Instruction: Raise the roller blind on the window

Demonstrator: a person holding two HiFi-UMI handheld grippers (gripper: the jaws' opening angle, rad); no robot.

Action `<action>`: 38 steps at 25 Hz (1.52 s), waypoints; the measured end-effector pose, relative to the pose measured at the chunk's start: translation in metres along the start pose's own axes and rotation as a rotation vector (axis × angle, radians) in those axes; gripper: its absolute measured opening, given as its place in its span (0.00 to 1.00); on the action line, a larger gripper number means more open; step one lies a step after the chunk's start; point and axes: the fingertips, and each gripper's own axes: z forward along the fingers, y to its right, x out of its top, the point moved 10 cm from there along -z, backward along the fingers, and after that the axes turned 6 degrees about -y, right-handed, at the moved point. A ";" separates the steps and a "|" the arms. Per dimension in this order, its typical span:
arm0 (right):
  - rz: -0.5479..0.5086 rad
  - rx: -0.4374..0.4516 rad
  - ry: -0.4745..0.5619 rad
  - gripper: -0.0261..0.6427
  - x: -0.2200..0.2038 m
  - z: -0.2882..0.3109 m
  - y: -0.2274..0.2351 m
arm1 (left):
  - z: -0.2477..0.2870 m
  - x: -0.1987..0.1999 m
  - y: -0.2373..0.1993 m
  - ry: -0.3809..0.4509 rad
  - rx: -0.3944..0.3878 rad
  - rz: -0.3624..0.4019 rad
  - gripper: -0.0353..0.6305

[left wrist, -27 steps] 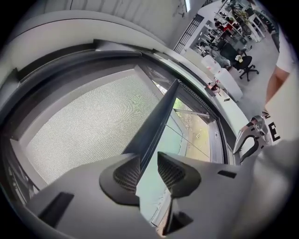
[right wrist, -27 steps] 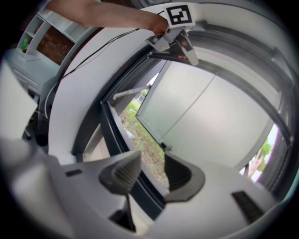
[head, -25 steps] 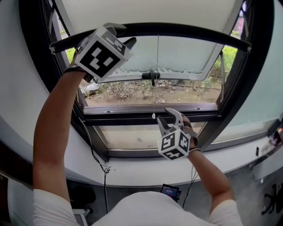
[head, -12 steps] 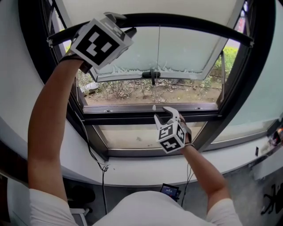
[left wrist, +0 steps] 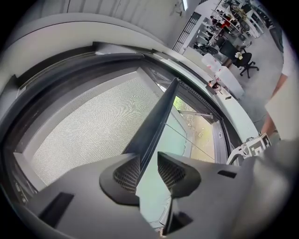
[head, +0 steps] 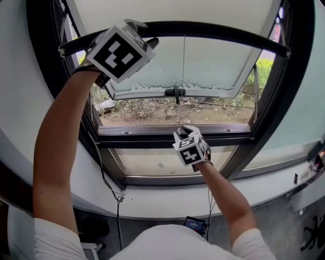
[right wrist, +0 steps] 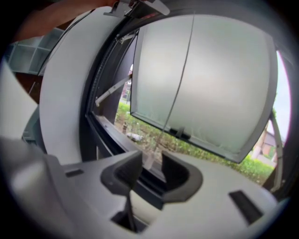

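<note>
Roller blind (head: 167, 12): pale mesh fabric covers only the top of the window. Its dark bottom bar (head: 218, 33) arcs across the upper part of the opening in the head view.

Left gripper (head: 143, 34): raised to the left end of the bottom bar. In the left gripper view, the bar (left wrist: 156, 121) runs edge-on down into the gap between the jaws. It lies against the left pad (left wrist: 127, 173), with a strip of glass visible between it and the right pad. The jaws stand apart around the bar, not pressed shut on it. The blind fabric (left wrist: 93, 126) fills the area left of the bar.

Pull cord (head: 183, 76): a thin line hangs straight down the middle of the window.

Right gripper (head: 185, 130): held lower, in front of the dark window frame (head: 127, 137). In the right gripper view, the cord (right wrist: 180, 79) descends to a small translucent end piece (right wrist: 148, 159). This sits in the gap between the jaws (right wrist: 150, 161). The jaws are apart, and contact with either pad cannot be confirmed.

Surroundings: a frosted sash (head: 213, 66) is tilted outward, with scrubby ground (head: 152, 109) beyond it and a white sill (head: 152, 198) below.
</note>
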 end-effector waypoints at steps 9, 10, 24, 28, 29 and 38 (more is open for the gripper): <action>-0.003 -0.009 -0.010 0.20 0.012 0.011 0.000 | -0.001 0.001 -0.002 -0.015 0.006 0.008 0.25; -0.005 -0.012 -0.010 0.19 0.012 0.011 0.000 | 0.000 0.002 -0.002 -0.014 0.007 0.008 0.25; -0.091 -0.025 0.008 0.13 0.009 -0.002 -0.005 | 0.000 0.002 -0.002 0.006 0.033 -0.005 0.25; -0.184 -0.063 0.027 0.12 0.012 -0.012 -0.007 | -0.001 0.005 -0.009 0.034 0.069 -0.013 0.25; -0.204 -0.075 0.034 0.12 0.014 -0.015 -0.007 | -0.002 0.006 -0.012 0.041 0.077 -0.017 0.25; -0.290 -0.116 0.060 0.12 0.028 -0.035 -0.009 | -0.009 0.014 -0.025 0.115 0.156 -0.031 0.25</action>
